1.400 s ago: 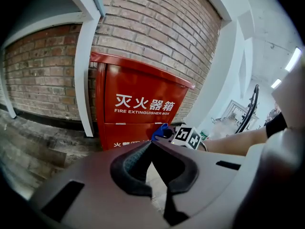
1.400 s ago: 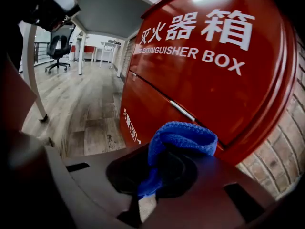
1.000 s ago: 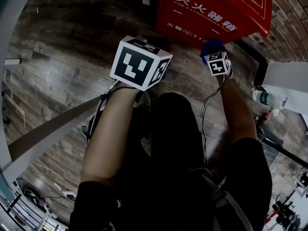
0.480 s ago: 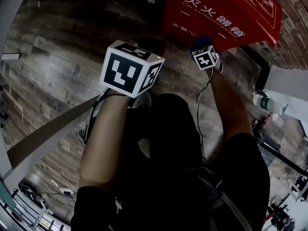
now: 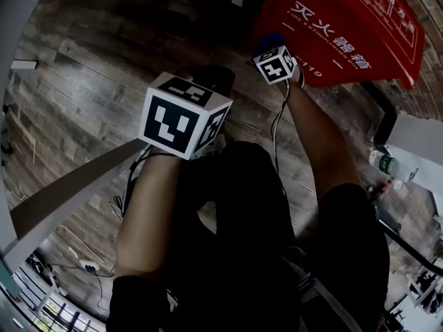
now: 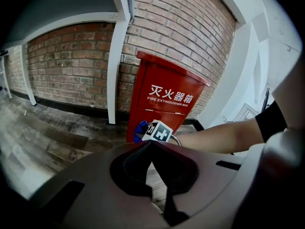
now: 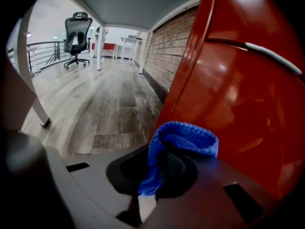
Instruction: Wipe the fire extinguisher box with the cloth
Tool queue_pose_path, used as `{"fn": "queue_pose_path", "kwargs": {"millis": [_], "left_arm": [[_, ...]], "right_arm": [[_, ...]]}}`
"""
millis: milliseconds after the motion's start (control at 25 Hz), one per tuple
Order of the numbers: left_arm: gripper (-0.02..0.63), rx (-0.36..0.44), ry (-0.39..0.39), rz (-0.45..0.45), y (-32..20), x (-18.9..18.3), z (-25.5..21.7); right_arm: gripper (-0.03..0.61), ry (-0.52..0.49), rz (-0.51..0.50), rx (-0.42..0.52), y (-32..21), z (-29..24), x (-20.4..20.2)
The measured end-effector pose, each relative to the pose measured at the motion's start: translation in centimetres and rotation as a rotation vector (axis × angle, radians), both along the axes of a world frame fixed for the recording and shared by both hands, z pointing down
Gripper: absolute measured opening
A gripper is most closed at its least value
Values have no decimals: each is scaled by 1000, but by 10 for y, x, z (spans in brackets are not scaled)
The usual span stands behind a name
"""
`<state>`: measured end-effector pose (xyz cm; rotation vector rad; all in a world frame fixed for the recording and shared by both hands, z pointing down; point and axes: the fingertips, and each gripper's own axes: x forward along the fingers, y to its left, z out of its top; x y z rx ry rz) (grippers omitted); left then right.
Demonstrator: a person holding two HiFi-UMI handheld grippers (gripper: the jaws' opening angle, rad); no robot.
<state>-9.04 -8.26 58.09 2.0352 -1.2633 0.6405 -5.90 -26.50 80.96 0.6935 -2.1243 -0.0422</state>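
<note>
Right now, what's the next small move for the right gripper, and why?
Probably press the cloth against the fire extinguisher box and sweep across its red front. The right gripper is shut on the cloth, held at the box's lower corner; most of the front lies beyond it.

Box (image 5: pixel 346 33): ahead on our right, against the wall (image 6: pixel 167 23).
Cloth (image 7: pixel 183 140): between our right gripper's (image 7: pixel 164 163) jaws, at the box's left edge.
Left gripper (image 6: pixel 151 147): nearer us, left, well apart from the box.

Wood floor (image 5: pixel 83 81) w/ red extinguisher box (image 5: pixel 374 19) standing on it, bottle (image 5: pixel 383 163) nr
</note>
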Motion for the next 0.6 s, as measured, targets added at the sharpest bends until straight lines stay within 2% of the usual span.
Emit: {"fn": "queue_pose_path", "kwargs": {"millis": [200,320,480,600], "left_arm": [[-6,-19,-18,-21,15,-16,6],[-6,-32,-23,-37,24,-25,10],[-6,-29,8,-27,25,-21,8],[-6,-30,4,-15,25,-18,9]], "right_arm": [[41,8,-16,1,-5,16,-36],[41,60,-22,7,-6,40,-46],[41,164,21,35,-9,68,-32],[41,164,78,10,-5,75,-8]]}}
